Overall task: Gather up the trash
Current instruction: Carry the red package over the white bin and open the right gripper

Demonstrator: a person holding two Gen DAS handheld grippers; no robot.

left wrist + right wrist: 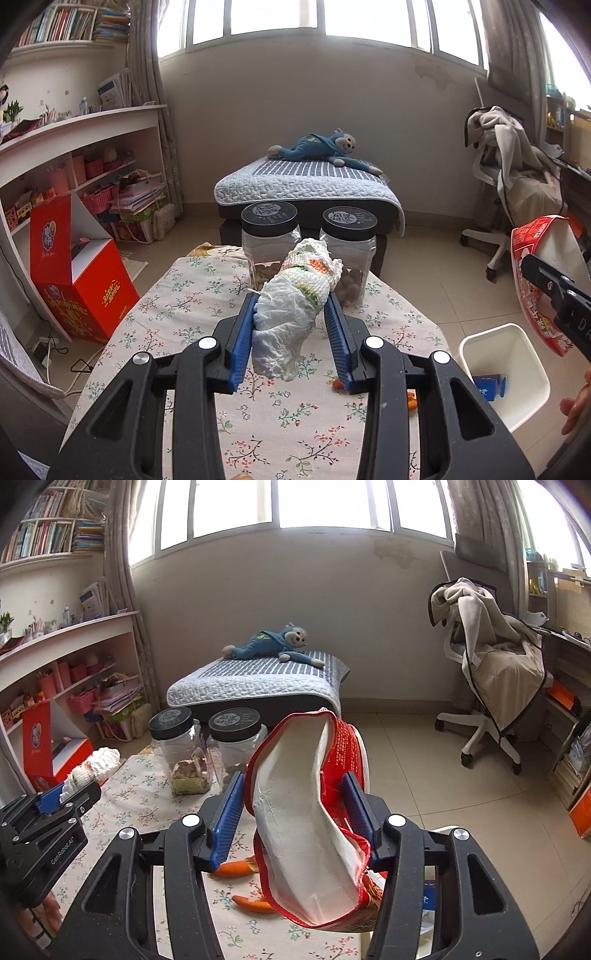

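Above the table, left gripper pinches a tissue wad; right gripper clamps a red bag. At 4 o'clock, bin holds a blue carton. Two jars at 12 hold snacks.

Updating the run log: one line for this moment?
left gripper: holds tissue wad | right gripper: holds red wrapper | white bin: beside table, blue carton inside

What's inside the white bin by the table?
In the white bin, the left wrist view shows one blue carton at the bottom. The near wall hides part of the floor; in the right wrist view the red wrapper covers it.
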